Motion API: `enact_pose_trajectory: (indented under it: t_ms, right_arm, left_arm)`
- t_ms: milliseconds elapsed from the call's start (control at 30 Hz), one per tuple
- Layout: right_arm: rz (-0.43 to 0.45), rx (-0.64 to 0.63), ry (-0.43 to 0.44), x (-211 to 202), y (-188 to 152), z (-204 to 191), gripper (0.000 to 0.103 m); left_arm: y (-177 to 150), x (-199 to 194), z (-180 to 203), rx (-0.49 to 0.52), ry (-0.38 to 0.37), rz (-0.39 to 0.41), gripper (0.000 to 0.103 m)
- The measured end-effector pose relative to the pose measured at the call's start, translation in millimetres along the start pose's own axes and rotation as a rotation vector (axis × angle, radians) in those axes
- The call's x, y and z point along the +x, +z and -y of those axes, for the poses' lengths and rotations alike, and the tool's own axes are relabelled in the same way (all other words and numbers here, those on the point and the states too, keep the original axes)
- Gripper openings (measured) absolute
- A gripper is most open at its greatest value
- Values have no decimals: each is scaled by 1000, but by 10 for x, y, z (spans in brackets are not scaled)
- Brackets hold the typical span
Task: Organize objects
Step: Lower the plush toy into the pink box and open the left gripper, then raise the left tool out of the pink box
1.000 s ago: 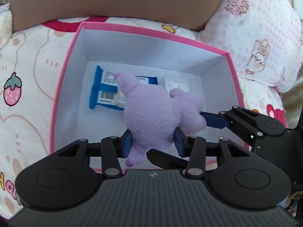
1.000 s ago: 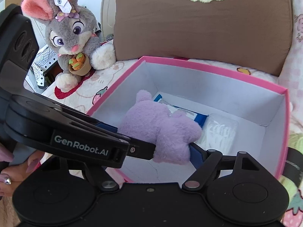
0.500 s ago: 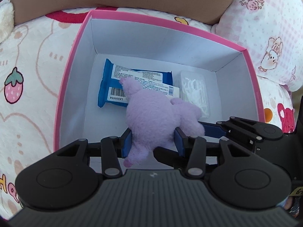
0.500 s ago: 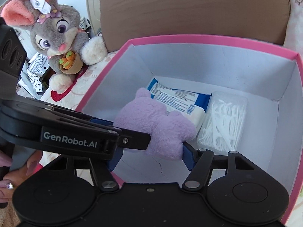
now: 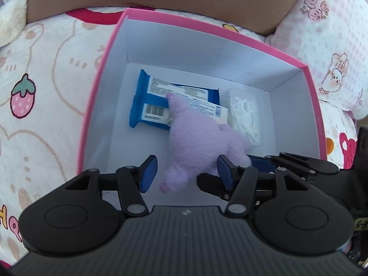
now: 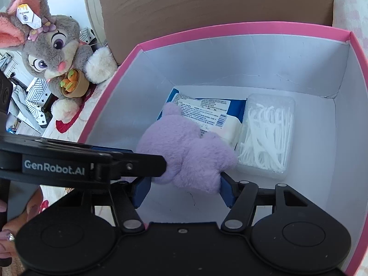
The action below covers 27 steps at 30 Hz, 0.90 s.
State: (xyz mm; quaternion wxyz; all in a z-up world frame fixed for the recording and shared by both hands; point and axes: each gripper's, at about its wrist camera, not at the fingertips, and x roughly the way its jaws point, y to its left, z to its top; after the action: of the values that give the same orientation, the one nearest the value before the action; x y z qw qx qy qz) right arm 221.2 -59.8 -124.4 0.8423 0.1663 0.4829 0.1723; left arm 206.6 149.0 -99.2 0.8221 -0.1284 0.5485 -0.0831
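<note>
1. The purple plush toy (image 5: 195, 147) lies inside the pink box (image 5: 230, 32) that sits on the bed, its head end resting on the blue wipes pack (image 5: 147, 108) and the clear case of floss picks (image 5: 246, 115) just beside it.
2. My left hand-held gripper (image 5: 184, 172) has just been opening: its left pad stands clear of the plush while the right pad only brushes the fur, so I read it as spread and no longer gripping.
3. My right hand-held gripper (image 6: 184, 188) has just been closing, and its two blue pads press the toy's near end from both sides.
4. The toy's long axis runs away from both grippers toward the box's far wall, tail end nearest me.
5. Both grippers sit at that near end; the right one alone carries it, so I judge the release falls to that hand.
</note>
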Motion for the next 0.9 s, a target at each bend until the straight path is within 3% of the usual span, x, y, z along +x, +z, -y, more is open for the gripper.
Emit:
enact_pose_trajectory:
  t_ms: [200, 300, 467, 633, 900]
  right_arm:
    - [-15, 41, 63, -149, -35, 110, 70]
    - [3, 36, 39, -135, -37, 116, 68]
    - [1, 29, 32, -72, -53, 95, 39]
    - [33, 17, 23, -168, -53, 37, 39]
    - [89, -155, -117, -452, -198, -207, 41]
  left_arm:
    - [-49, -46, 34, 33, 24, 22, 56]
    - [-25, -14, 22, 22, 22, 33, 54]
    - [-20, 99, -22, -5, 24, 13, 45]
    - [-30, 52, -16, -13, 32, 47, 40]
    - [-134, -207, 84, 0, 46, 88, 40]
